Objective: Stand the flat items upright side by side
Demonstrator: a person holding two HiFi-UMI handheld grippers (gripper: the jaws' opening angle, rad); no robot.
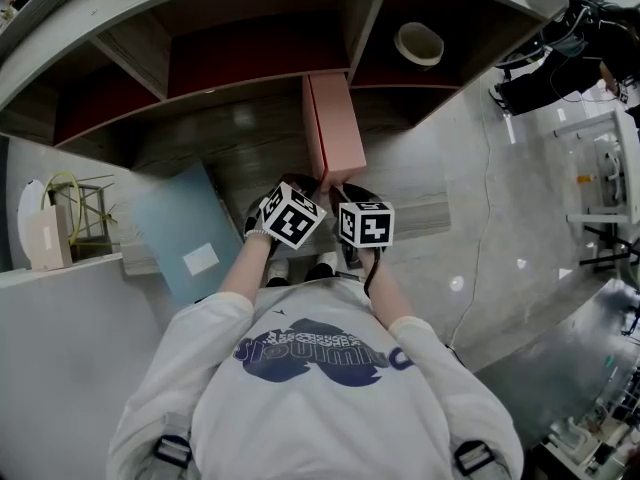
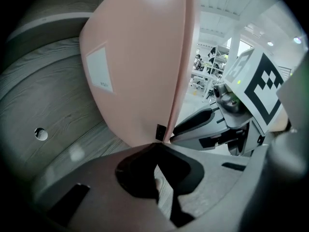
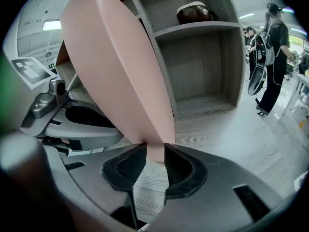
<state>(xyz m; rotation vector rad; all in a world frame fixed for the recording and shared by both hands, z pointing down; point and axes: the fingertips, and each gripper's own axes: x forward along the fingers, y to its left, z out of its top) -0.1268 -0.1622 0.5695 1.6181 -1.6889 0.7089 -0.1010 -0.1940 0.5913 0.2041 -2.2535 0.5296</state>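
A flat pink box (image 1: 335, 118) stands upright on its edge on the wooden shelf board (image 1: 250, 153), with a white label (image 2: 99, 71) on its side. My right gripper (image 3: 154, 151) is shut on its lower near edge, one pad on each face. My left gripper (image 2: 161, 141) is shut, its tips right at the box's lower corner, with no part of the box seen between the pads. In the head view both grippers (image 1: 318, 186) (image 1: 340, 190) meet at the near end of the box. A flat light blue item (image 1: 185, 233) with a white label lies left of it.
The shelf unit's upright dividers (image 1: 365, 23) stand behind the box, and a round bowl (image 1: 418, 43) sits in the upper right compartment. A white bag and a wire frame (image 1: 60, 218) are at the far left. A person (image 3: 273, 57) stands on the floor to the right.
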